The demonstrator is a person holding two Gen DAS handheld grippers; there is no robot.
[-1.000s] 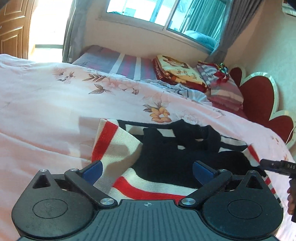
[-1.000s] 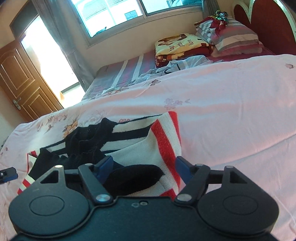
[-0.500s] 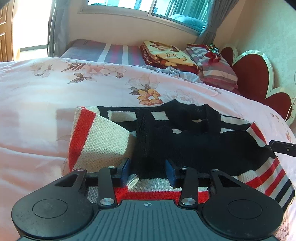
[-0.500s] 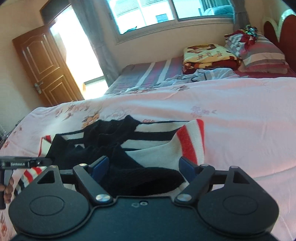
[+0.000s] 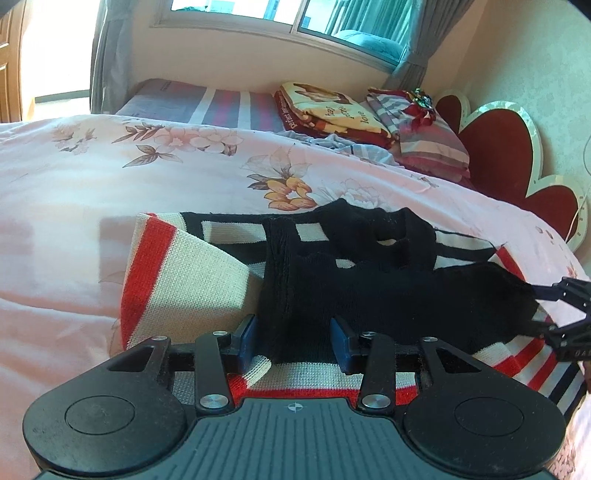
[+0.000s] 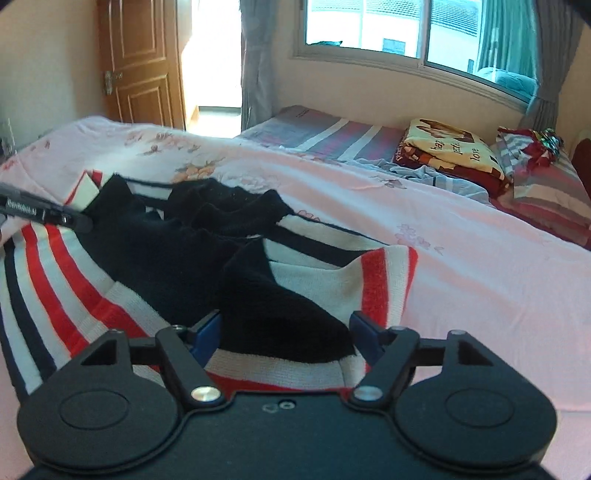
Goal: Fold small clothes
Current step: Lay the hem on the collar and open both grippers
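Note:
A small knitted sweater (image 5: 369, 291), black with cream, red and navy stripes, lies partly folded on the pink floral bedspread (image 5: 110, 177). My left gripper (image 5: 293, 339) has its blue pads closed in on the sweater's near hem, with black and cream fabric pinched between them. My right gripper (image 6: 284, 332) is open, its pads on either side of the black sleeve fold and hem of the sweater (image 6: 184, 258). Each gripper's tip shows at the edge of the other's view.
Folded blankets (image 5: 332, 110) and striped pillows (image 5: 424, 140) lie at the head of the bed by the red heart headboard (image 5: 509, 162). A window (image 6: 406, 33) with curtains and a wooden door (image 6: 140, 62) stand behind.
My left gripper went from wide open to closed on the sweater's hem. My right gripper stayed open and swung in lower over the sleeve side of the sweater.

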